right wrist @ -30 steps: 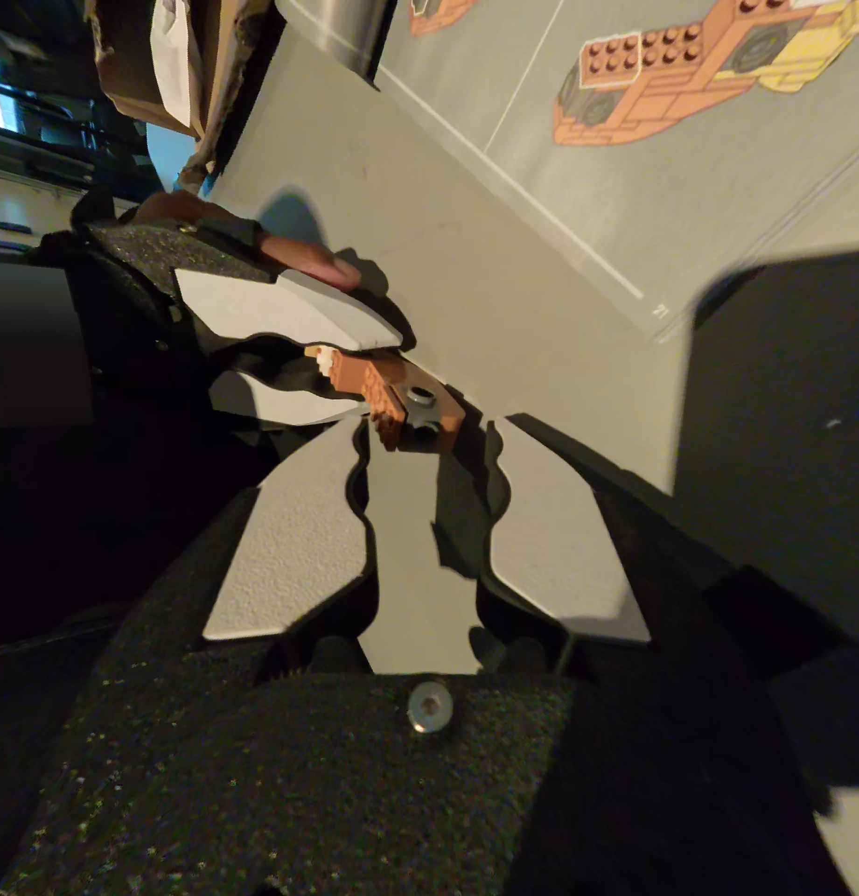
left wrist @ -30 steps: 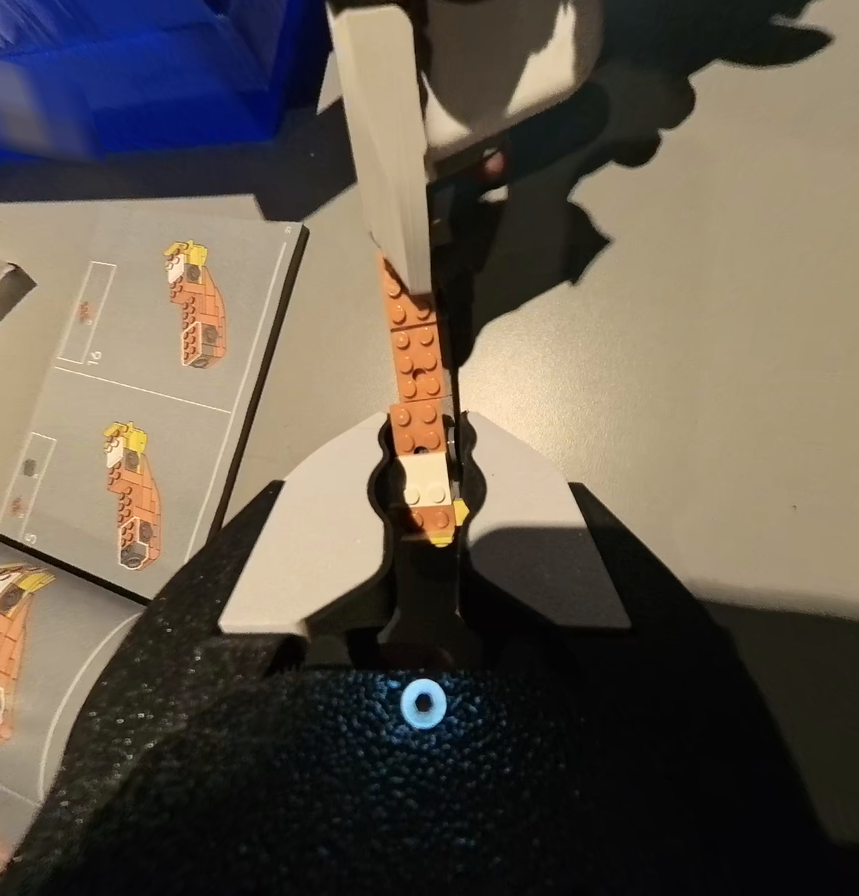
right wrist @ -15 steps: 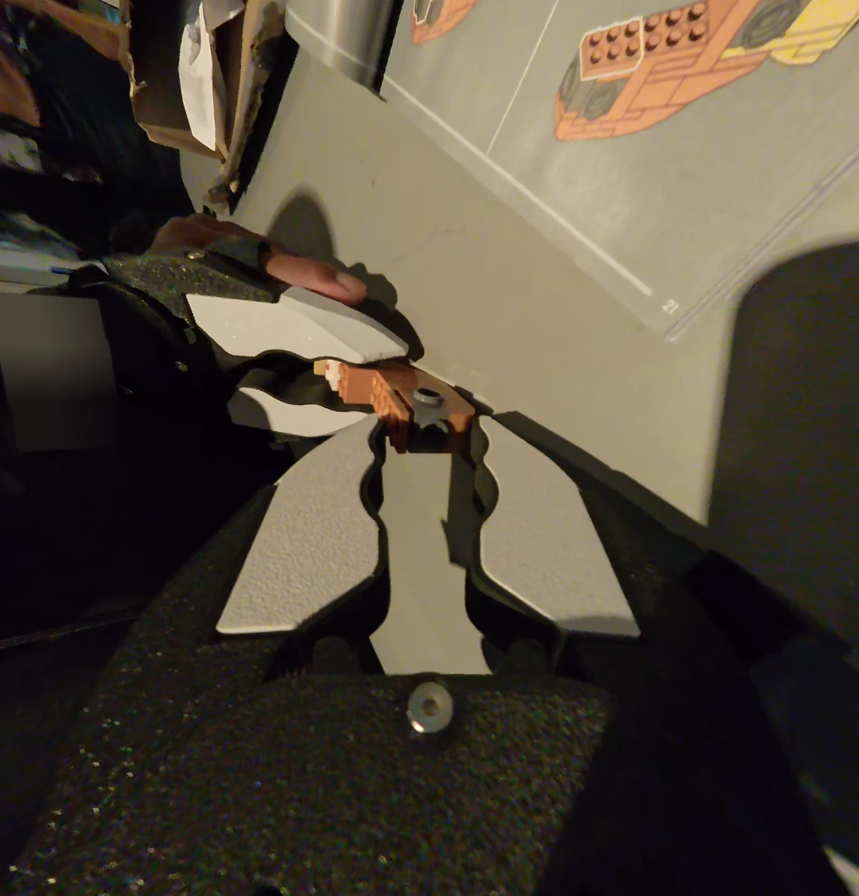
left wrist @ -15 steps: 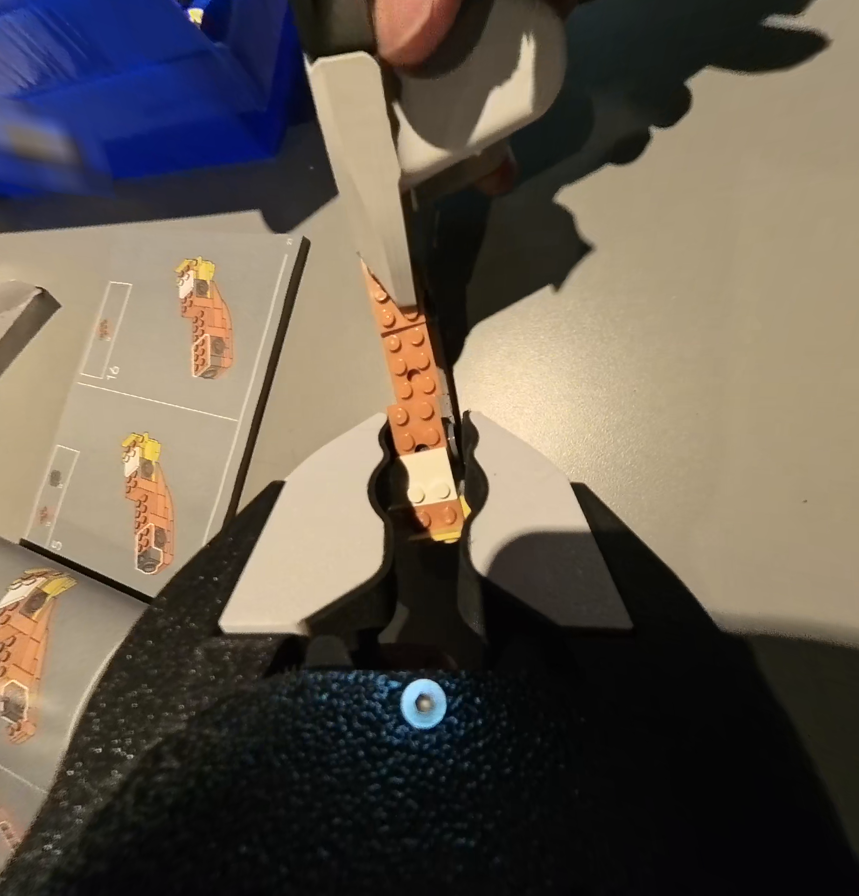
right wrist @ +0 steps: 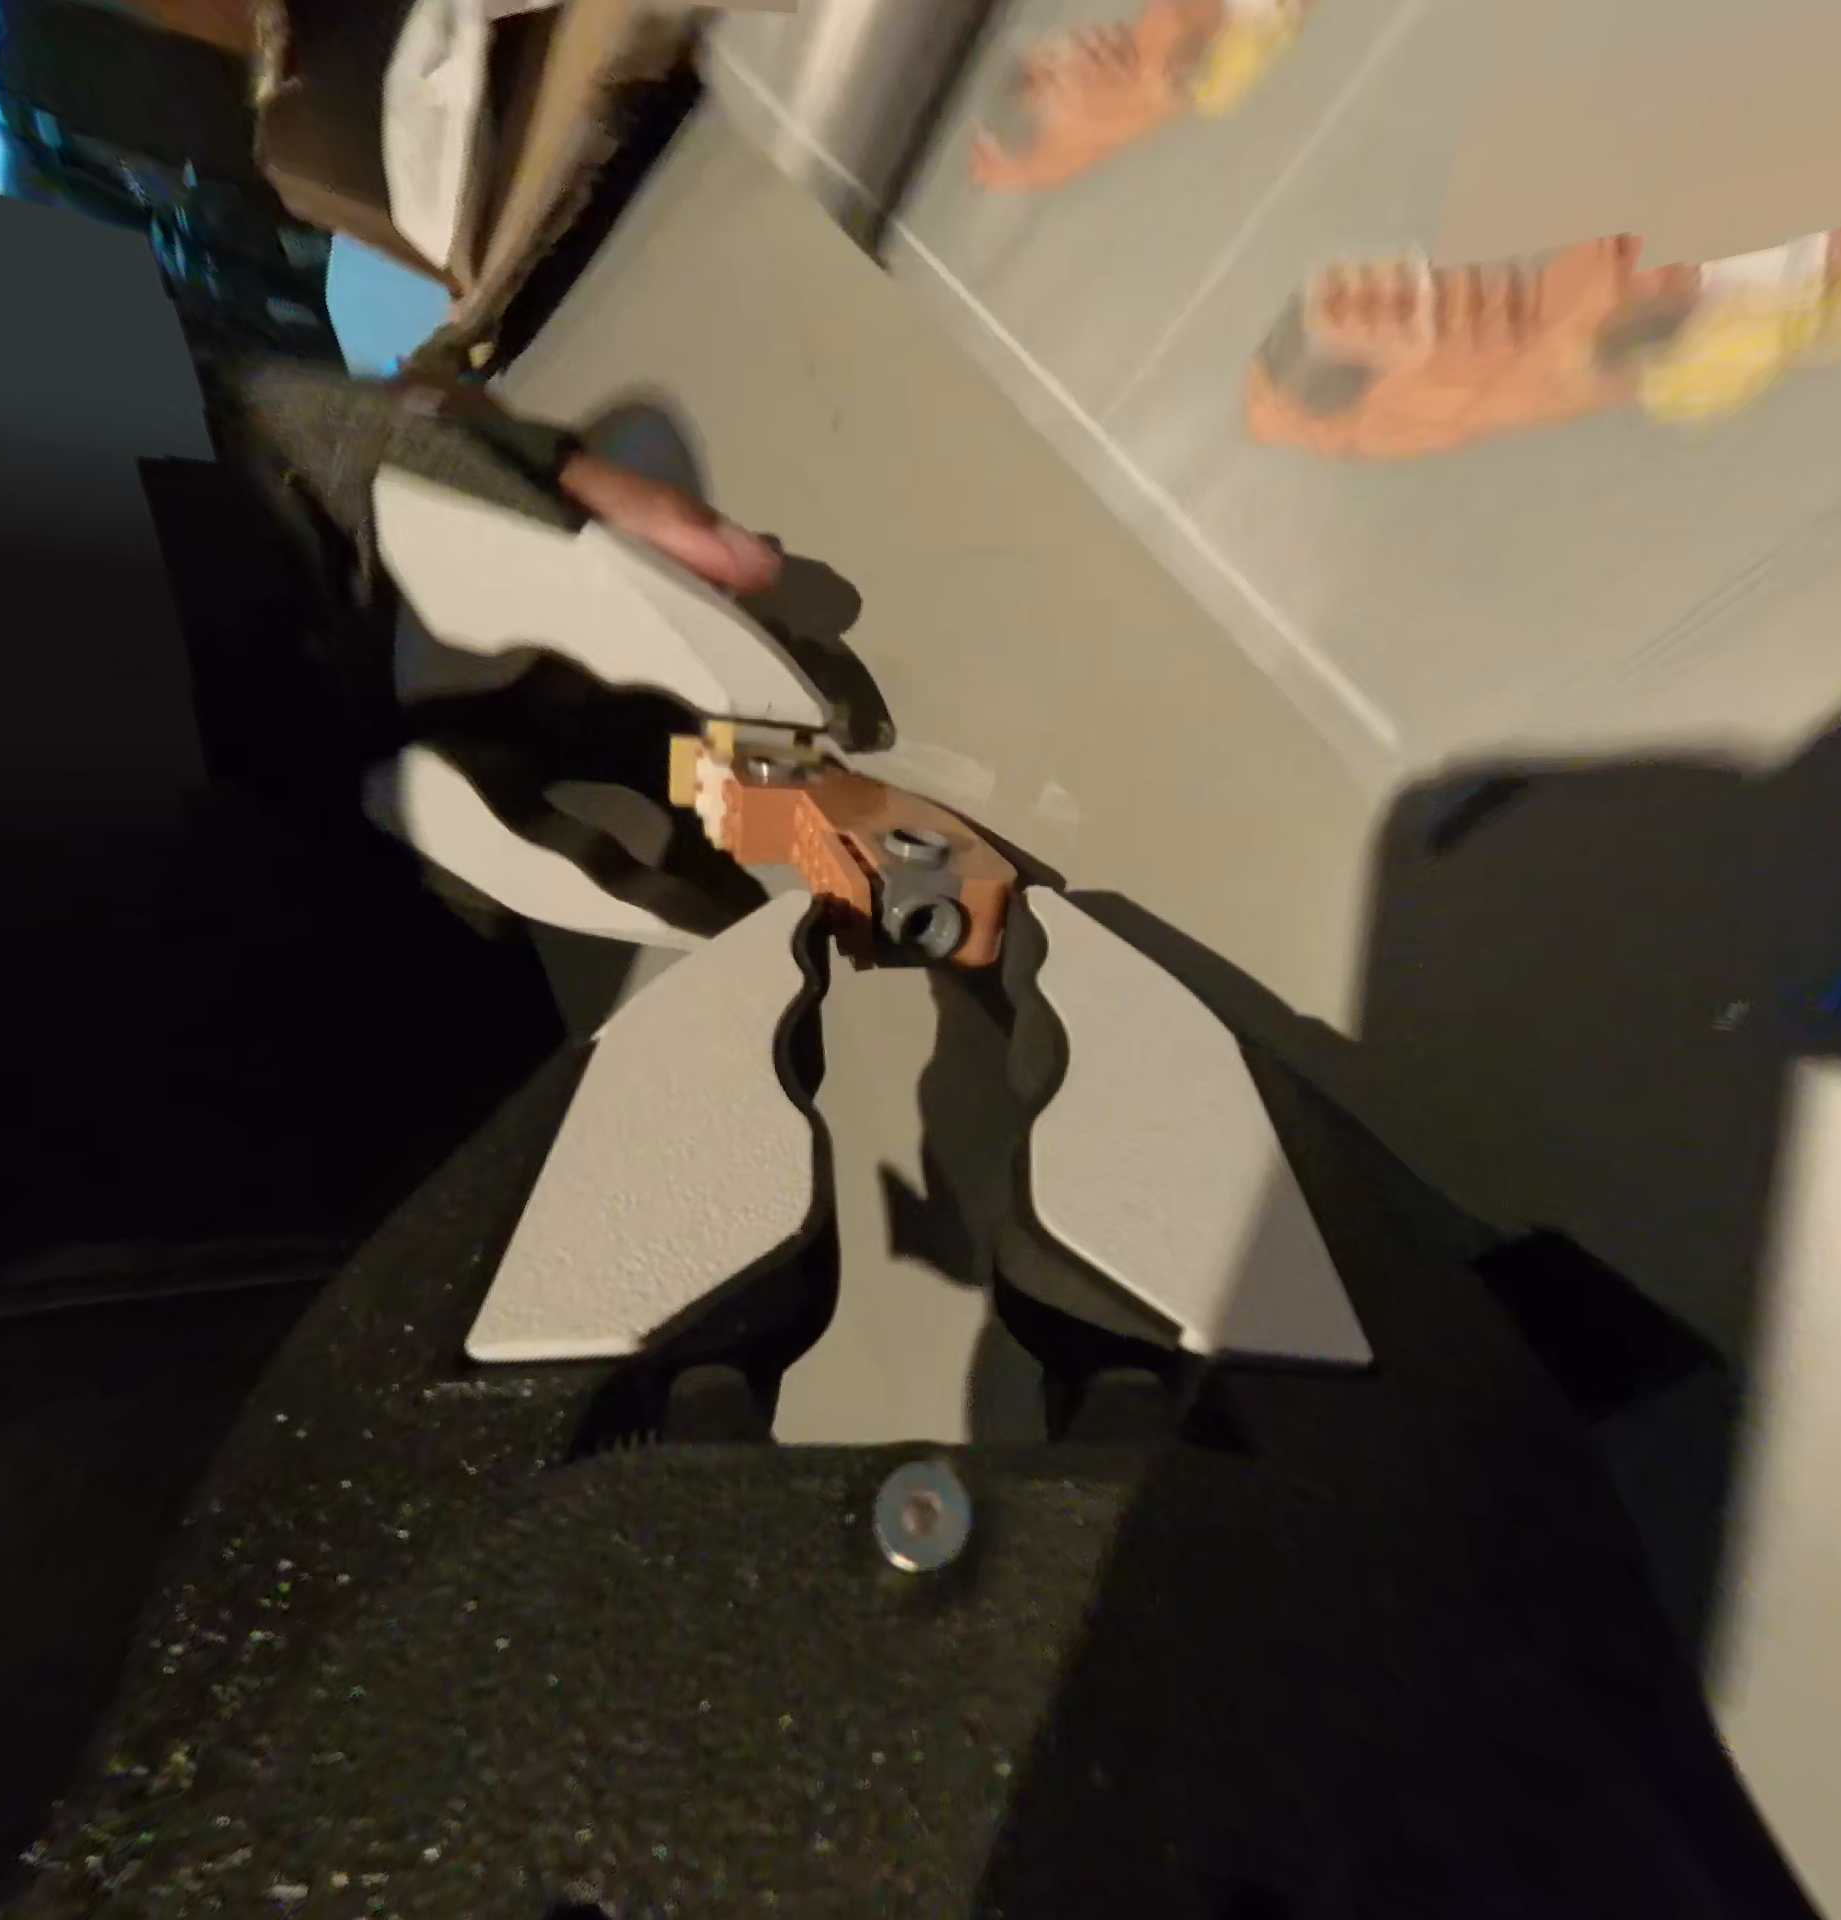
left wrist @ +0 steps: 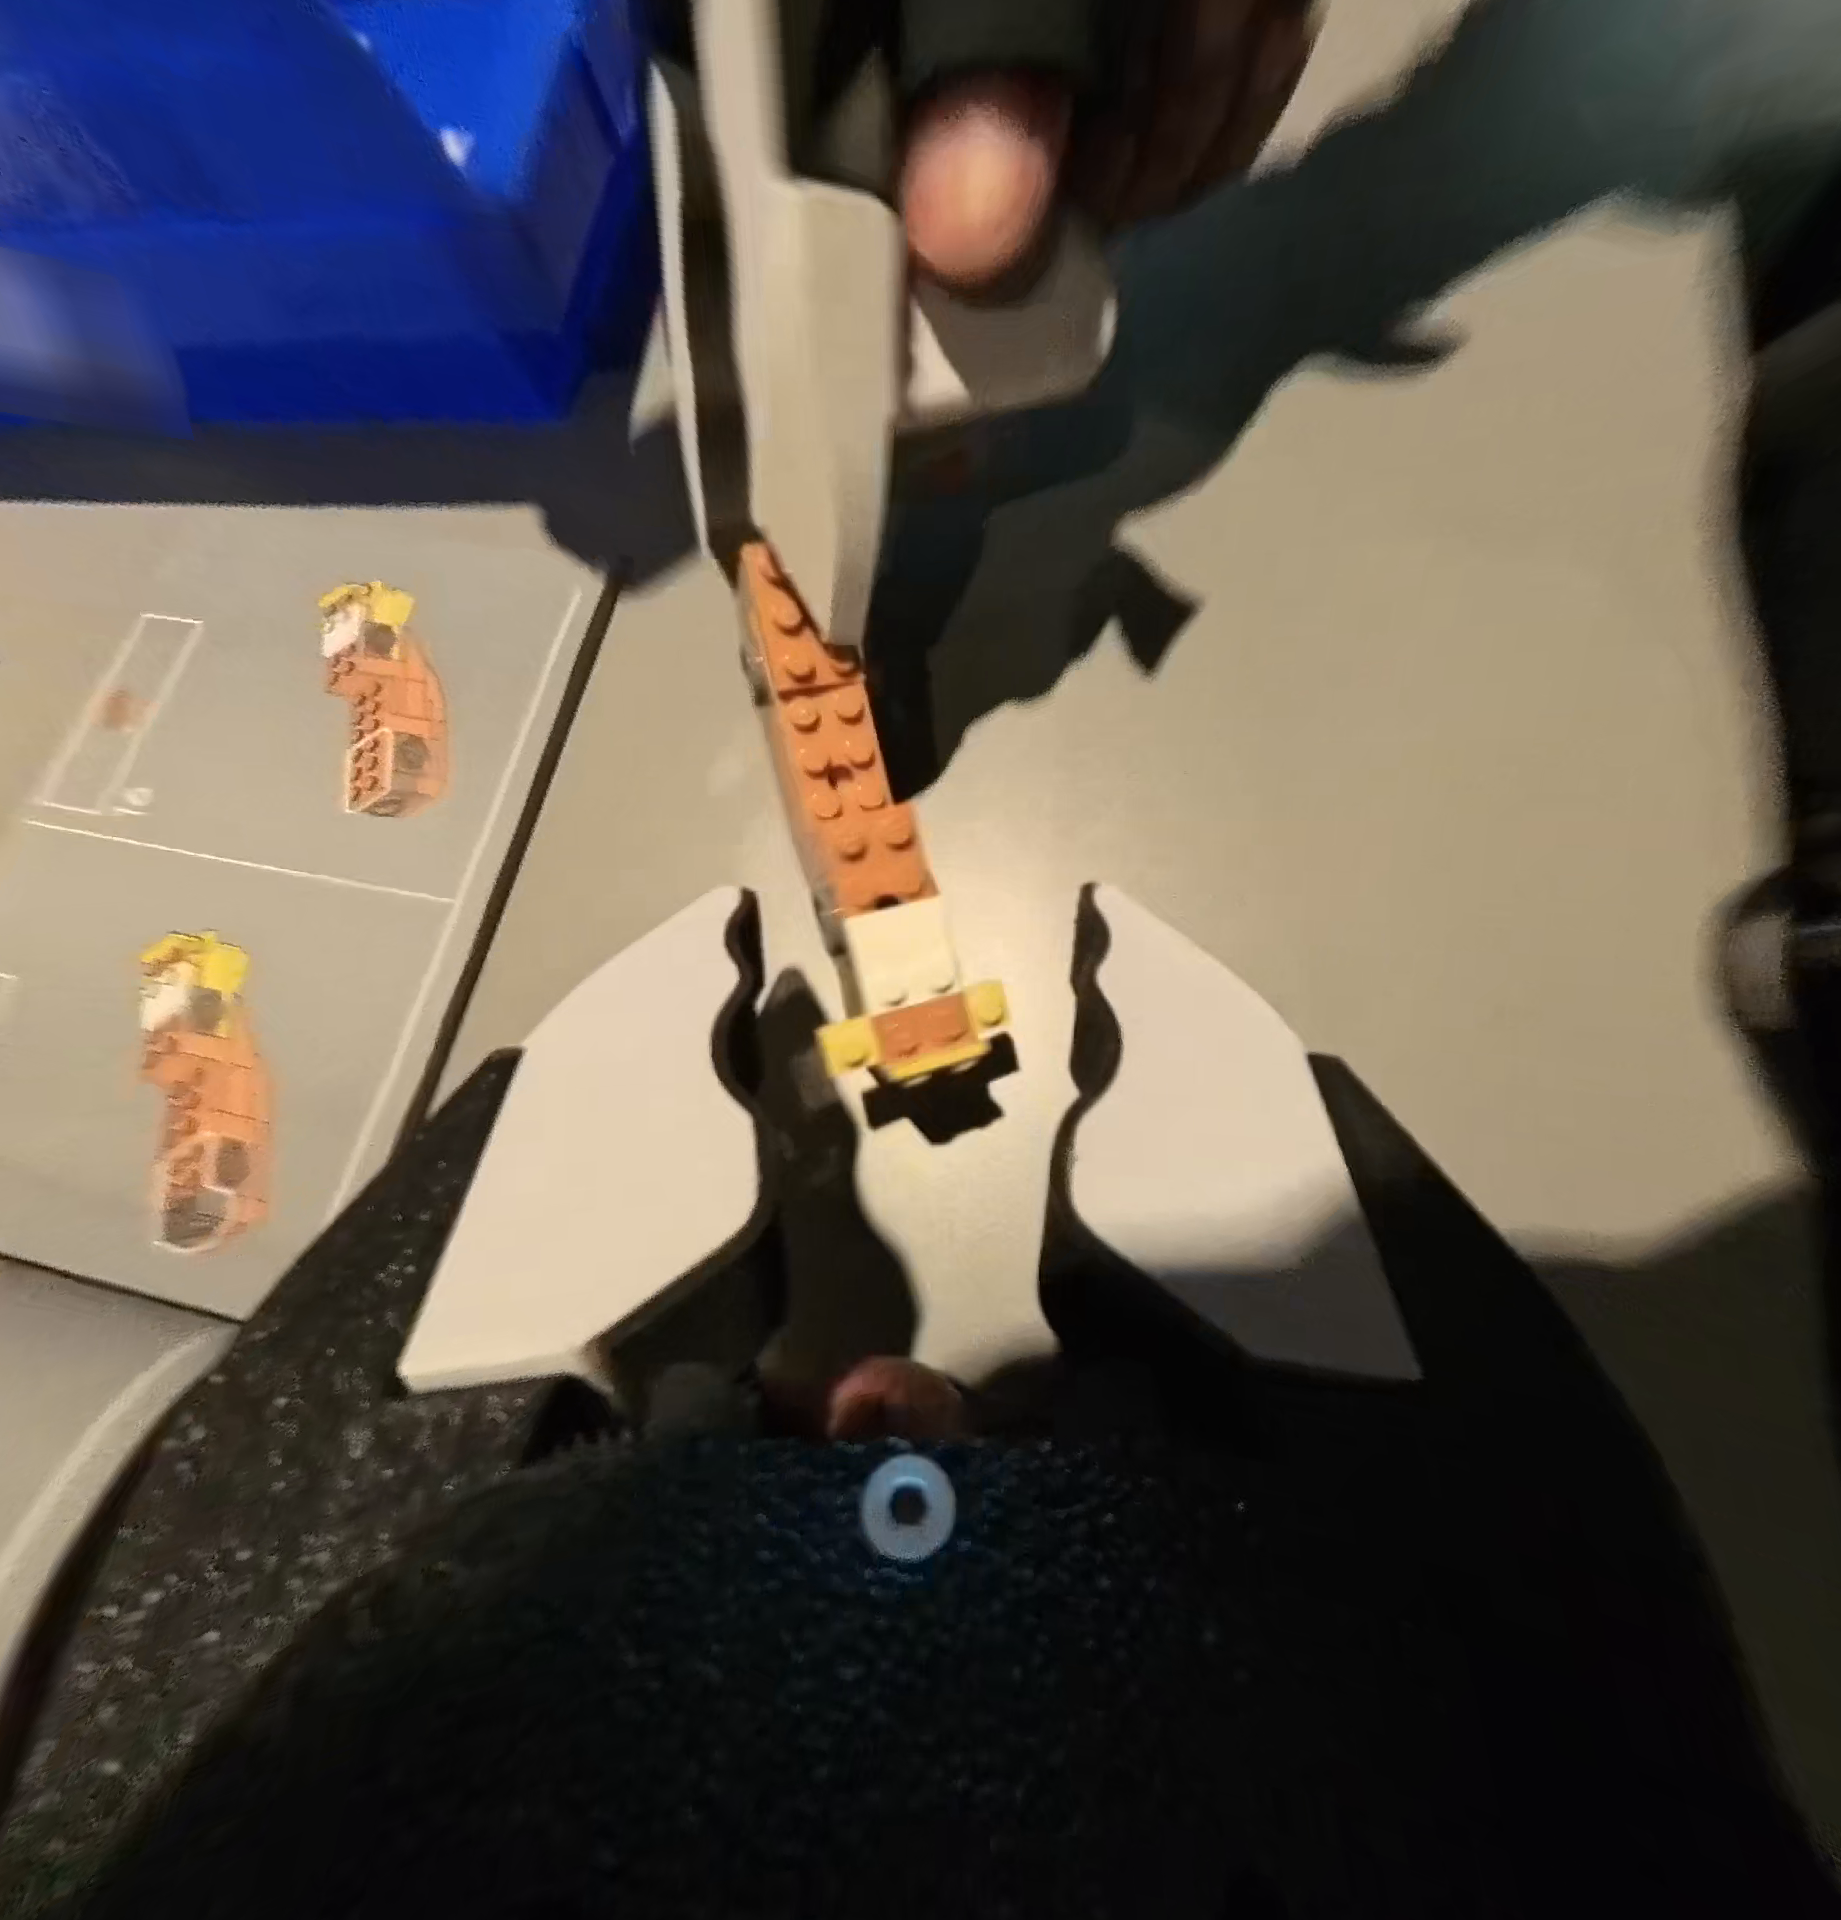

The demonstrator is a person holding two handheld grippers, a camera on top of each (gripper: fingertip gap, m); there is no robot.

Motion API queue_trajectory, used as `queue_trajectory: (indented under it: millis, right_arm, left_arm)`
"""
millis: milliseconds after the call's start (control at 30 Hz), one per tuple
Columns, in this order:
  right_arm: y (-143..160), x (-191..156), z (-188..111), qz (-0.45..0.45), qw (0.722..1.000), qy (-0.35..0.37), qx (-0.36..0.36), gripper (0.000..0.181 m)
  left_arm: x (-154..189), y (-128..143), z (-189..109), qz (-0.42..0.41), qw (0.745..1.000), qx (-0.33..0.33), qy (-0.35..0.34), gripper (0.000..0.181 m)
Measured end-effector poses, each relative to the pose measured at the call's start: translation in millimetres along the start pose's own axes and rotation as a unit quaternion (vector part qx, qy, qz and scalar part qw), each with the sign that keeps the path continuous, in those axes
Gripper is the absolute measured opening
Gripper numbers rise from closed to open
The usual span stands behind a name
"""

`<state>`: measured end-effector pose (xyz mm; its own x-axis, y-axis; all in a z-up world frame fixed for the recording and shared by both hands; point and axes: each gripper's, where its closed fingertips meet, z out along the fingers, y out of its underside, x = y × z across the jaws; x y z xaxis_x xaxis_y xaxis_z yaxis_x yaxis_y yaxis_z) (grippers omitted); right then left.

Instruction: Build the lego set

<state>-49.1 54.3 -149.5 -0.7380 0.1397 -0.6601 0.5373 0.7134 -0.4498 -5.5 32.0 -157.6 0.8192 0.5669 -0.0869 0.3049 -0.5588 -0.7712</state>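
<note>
Since a second ago the left tool (left wrist: 911, 935) has spread its fingers and let go of the model (left wrist: 854, 821), while the right tool (right wrist: 911, 935) has closed in on the far end. The left tool's grey pads (left wrist: 625, 1122) now stand well apart, one on each side of the model's white-and-yellow end, with bench (left wrist: 1415, 779) showing in the gaps, so no touch on either side shows from the left wrist. From the right wrist the upper pad of the left tool (right wrist: 625, 707) seems to lie on or just over that end, and I cannot tell whether it touches.

The right tool pinches the model's orange-brown end, where a grey round-holed piece (right wrist: 921, 883) sits; its fingers (right wrist: 687, 1143) are narrowed to the width of that end, with only their tips on it. In the left wrist view the right tool (left wrist: 791, 540) comes down from the top, and its fingers cover the far tip of the model. A fingertip (left wrist: 973, 187) shows behind it.

The model is a long, narrow strip of orange studded plates, held above the bench and casting a dark shadow there. To the left lies the open booklet (left wrist: 272, 831) with pictures of the build, and behind it a blue bin (left wrist: 272, 208). Both views are blurred.
</note>
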Motion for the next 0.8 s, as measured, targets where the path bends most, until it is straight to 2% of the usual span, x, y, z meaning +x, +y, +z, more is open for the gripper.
queue_trajectory:
  millis: [133, 200, 333, 433, 633, 800]
  right_arm:
    - [-13, -16, -6, -0.155, 0.987, 0.025, 0.018, 0.033]
    - [-17, -22, -8, -0.219, 0.975, 0.045, 0.014, 0.033]
    - [-25, -41, -8, -0.303, 0.952, 0.042, 0.025, 0.033]
    - [-27, -47, -8, -0.348, 0.935, 0.048, 0.034, 0.033]
    - [-22, -50, -4, -0.39, 0.919, 0.052, 0.027, 0.033]
    - [-21, -53, -4, -0.416, 0.907, 0.055, 0.026, 0.033]
  left_arm:
    - [-16, -26, -29, -0.102, 0.987, 0.112, 0.056, 0.056]
    - [-25, -38, -36, -0.131, 0.979, 0.137, 0.069, 0.054]
    - [-25, -39, -24, -0.103, 0.986, 0.101, 0.078, 0.051]
    - [-16, -40, -15, -0.116, 0.982, 0.098, 0.116, 0.048]
    - [-10, -44, -13, -0.128, 0.974, 0.11, 0.149, 0.036]
    - [-7, -44, -13, -0.128, 0.971, 0.117, 0.162, 0.036]
